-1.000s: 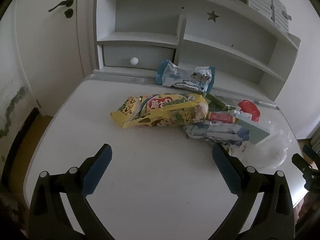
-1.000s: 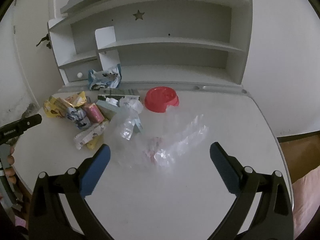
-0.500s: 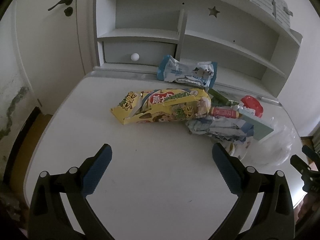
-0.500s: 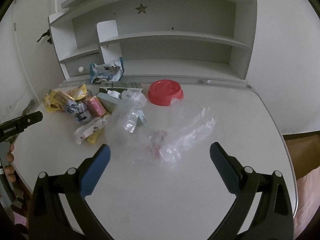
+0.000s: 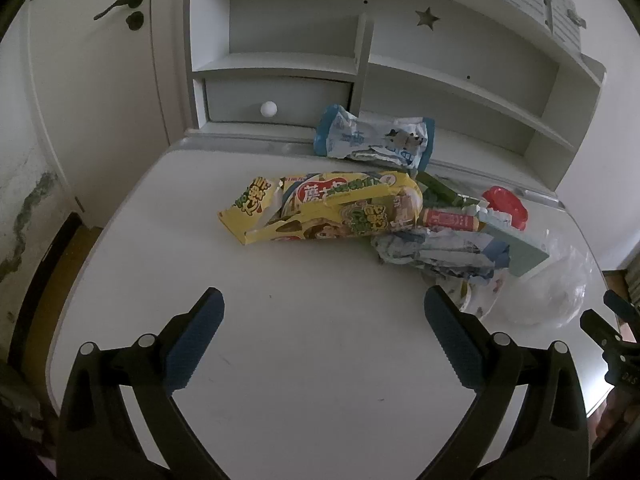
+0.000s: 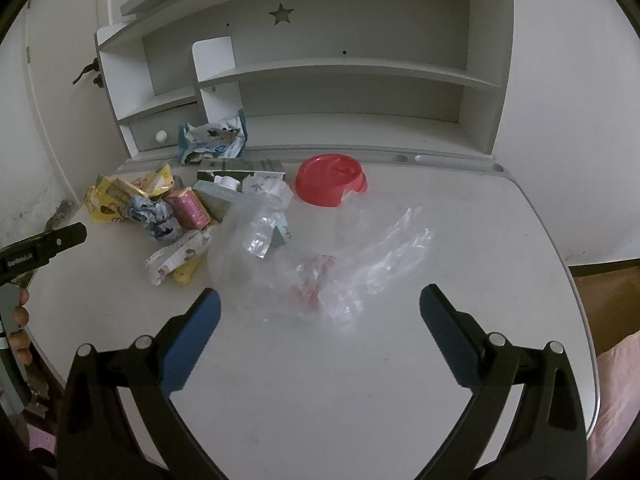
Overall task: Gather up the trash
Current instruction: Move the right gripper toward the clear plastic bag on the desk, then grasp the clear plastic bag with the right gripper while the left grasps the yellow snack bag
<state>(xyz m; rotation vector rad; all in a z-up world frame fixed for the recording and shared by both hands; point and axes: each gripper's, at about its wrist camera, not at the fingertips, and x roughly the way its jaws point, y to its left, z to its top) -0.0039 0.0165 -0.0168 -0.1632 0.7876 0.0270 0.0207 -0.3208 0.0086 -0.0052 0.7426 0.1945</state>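
A: Trash heaped across white rounded desk, from torn yellow snack bag at left to clear crumpled plastic bag at right. Nothing collected yet.

B: Grippers?

A: Left gripper spread wide, empty, hovering short of the yellow bag. Right gripper likewise spread, empty, just short of the clear bag.

B: Risks?

A: Probably the clear bag: thin, slack film, likely to slide out of a pinch or drag along the small red-printed scraps lying inside it. Likely trouble in the heap too, with pieces overlapping; pulling one could scatter the rest toward the desk edge.

B: Rest of the pile?

A: Blue-and-white foil wrapper on the ledge below the white shelf unit. Pink cylindrical packet, crumpled blue-white paper wad and pale green flat box packed together mid-heap, touching. Red plastic bowl behind the clear bag; trash or not, unclear.
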